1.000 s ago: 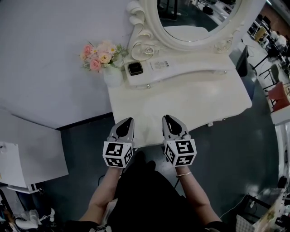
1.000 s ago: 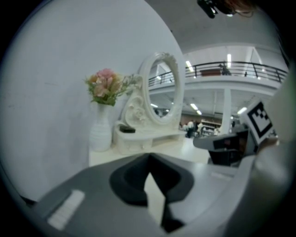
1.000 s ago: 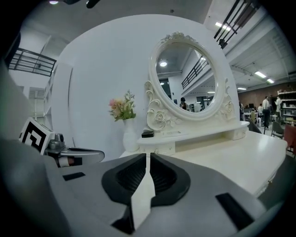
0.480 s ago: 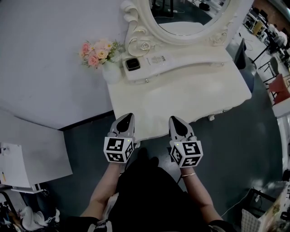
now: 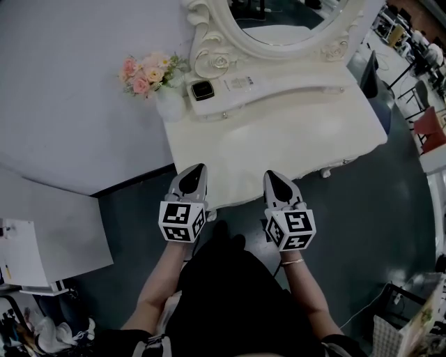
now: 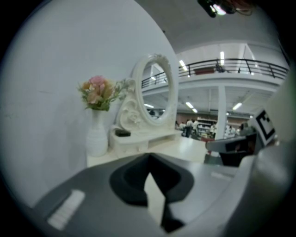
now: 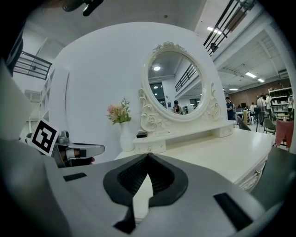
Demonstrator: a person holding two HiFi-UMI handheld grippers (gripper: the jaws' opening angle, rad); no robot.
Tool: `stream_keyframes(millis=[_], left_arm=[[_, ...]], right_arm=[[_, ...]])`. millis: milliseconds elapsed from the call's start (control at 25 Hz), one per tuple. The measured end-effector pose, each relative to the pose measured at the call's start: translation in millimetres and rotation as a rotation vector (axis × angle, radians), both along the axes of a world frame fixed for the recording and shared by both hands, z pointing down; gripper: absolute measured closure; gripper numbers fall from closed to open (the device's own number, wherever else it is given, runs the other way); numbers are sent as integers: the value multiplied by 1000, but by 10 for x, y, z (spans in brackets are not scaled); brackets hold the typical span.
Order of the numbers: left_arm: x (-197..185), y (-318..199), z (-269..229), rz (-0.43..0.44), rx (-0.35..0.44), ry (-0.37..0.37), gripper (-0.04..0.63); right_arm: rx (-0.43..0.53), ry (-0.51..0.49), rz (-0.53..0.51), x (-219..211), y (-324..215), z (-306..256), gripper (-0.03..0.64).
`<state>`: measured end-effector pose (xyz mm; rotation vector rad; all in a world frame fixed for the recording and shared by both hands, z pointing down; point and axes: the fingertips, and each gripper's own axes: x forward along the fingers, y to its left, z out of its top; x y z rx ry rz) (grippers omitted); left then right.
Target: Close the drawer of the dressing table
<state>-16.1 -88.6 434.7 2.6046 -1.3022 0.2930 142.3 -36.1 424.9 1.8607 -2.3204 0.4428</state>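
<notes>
Right hand-held gripper (image 5: 272, 176) is sitting further right now, jaws together, empty, like left hand-held gripper (image 5: 198, 169). Nothing is protruding from desk (image 5: 293, 132), so closing is seeming done.

from the head view the mirror (image 5: 293, 21) is cut off by the top edge, so i only get its lower part. the dressing table (image 5: 279, 146) shows me mostly its top; its front is squeezed under the edge and i can't tell how the drawer sits. the small dark object (image 5: 202, 89) on the raised shelf (image 5: 279, 87) is too small to name. the left gripper view is soft throughout.
</notes>
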Motion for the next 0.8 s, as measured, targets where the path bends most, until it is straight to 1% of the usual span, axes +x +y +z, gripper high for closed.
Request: stream_keyframes(millis=[320, 480, 800], left_arm=[[20, -18, -11, 2, 1, 3, 588], [19, -74, -13, 0, 2, 5, 588], [34, -192, -16, 2, 8, -2, 588]], right_arm=[[-15, 2, -2, -29, -14, 48, 614], [-17, 14, -5, -35, -71, 65, 612], [-29, 6, -1, -12, -170, 121, 612]])
